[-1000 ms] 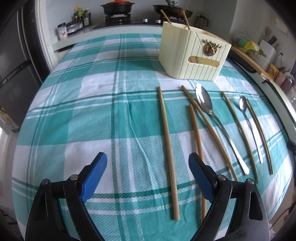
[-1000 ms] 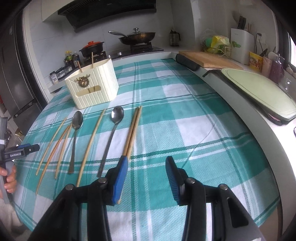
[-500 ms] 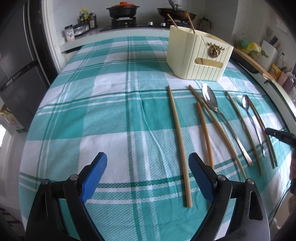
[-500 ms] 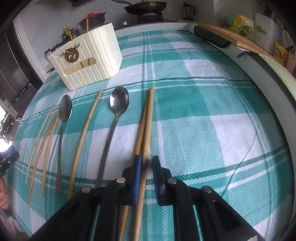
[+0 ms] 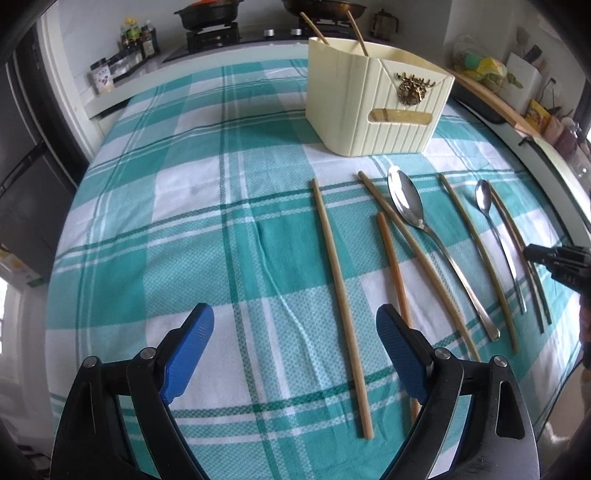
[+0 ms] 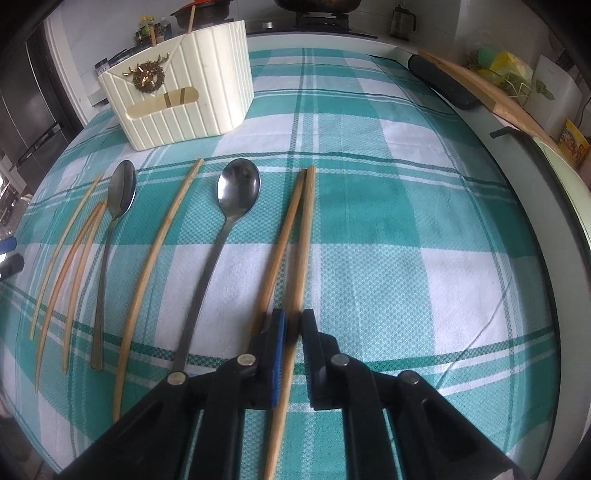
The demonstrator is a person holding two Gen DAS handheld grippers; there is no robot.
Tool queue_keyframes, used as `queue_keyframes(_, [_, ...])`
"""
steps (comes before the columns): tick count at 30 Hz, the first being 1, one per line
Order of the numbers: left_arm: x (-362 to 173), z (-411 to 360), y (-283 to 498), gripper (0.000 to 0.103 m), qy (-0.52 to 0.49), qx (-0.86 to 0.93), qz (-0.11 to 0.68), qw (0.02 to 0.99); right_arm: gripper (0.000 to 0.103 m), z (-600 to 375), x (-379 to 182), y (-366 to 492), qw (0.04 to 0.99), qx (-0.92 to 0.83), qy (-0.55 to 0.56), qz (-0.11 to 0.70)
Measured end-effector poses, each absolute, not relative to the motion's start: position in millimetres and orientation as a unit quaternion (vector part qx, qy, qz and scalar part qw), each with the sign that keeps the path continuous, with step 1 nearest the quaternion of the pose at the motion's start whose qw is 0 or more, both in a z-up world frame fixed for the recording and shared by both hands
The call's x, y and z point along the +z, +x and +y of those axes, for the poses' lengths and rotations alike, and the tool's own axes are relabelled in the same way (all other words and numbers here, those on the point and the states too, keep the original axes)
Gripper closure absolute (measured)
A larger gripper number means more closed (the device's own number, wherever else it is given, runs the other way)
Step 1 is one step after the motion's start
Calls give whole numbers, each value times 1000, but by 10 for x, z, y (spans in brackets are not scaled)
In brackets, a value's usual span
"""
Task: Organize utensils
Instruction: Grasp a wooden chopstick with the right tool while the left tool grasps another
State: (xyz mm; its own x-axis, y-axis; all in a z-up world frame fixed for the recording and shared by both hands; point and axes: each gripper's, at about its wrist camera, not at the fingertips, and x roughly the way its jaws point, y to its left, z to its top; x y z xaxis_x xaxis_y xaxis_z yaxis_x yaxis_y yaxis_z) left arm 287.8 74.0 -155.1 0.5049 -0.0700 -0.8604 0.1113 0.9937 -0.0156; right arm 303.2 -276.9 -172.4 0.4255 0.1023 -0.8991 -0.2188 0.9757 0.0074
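Chopstick pair [image 6: 295, 236] is the job rn: two sticks lying side by side on the checked cloth [image 6: 388, 258], rightmost of the row, tips pointing far toward the cream holder [image 6: 184, 99]. Right claw [image 6: 293, 334] is pressed together on them near their near end. From the right wrist view I see one stick clearly running between the pads; the left one dips under the left pad [image 6: 279, 354], so can't confirm both are caught.

How I'd do the lift:
- raise slow, watch whether both sticks come up. If one stays on the counter, set down + re-pinch, don't drag.
- grip is far off centre, so the long far part will prob droop/swing. Keep wrist steady, no fast roll.
- tip sticks toward upright before reaching holder, drop in from above next to the two sticks already standing in it [image 5: 334, 35].
- stay clear of the big spoon [image 6: 236, 199] just left of the pair on the way up.

Left claw [image 5: 295, 354] is spread wide, holding nothing, hovering over the near left part of the cloth, w/ the leftmost stick [image 5: 340, 299] lying between its fingers in view. I'd keep it parked there til the right side clears the holder.
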Motion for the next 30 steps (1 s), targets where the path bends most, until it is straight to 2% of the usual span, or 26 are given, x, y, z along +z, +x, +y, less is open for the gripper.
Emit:
queue_keyframes(11, [-1872, 546, 3394, 13, 76, -44, 524, 847, 92, -2791, -1712, 3260, 828, 130, -88, 538])
queue_keyframes(22, [-1958, 567, 3786, 23, 40, -61, 562, 824, 95, -2818, -1726, 4115, 822, 139, -41, 551])
queue_keyframes(28, [-1937, 494, 4006, 41, 28, -59, 569, 820, 95, -2838, -1737, 4396, 825, 132, 0, 549])
queue_keyframes(30, [-1924, 453, 4035, 57, 33, -56, 566, 822, 97, -2833, -1741, 4417, 829, 129, 0, 543])
